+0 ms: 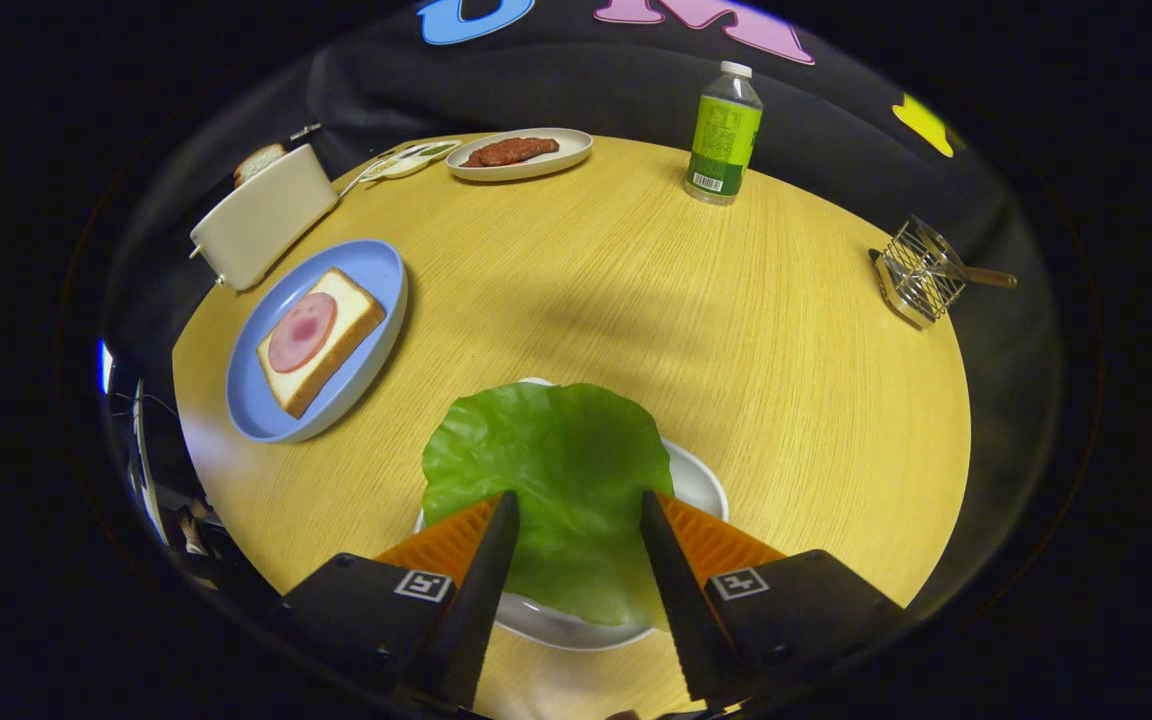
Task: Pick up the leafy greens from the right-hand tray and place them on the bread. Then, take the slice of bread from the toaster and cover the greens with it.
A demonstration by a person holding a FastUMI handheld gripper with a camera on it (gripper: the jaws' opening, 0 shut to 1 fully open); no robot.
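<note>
In the gripper view, the gripper [576, 520] hangs over the leafy greens [548, 470], its fingers spread apart with the leaf showing between them, on the white tray [701, 485] and not yet lifted. Beyond and to the left, the bread [336, 345] topped with a ham slice [301, 332] waits on the blue plate [376, 270], bare of greens. The second slice [258, 162] stands in the toaster [261, 215]. By my judgement, both placements remain.

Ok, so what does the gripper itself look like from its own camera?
The gripper has two long wedge-shaped fingers tapering forward, each with a ribbed outer face. Behind each sits a black blocky mount carrying a small square black-and-white marker tag.
</note>
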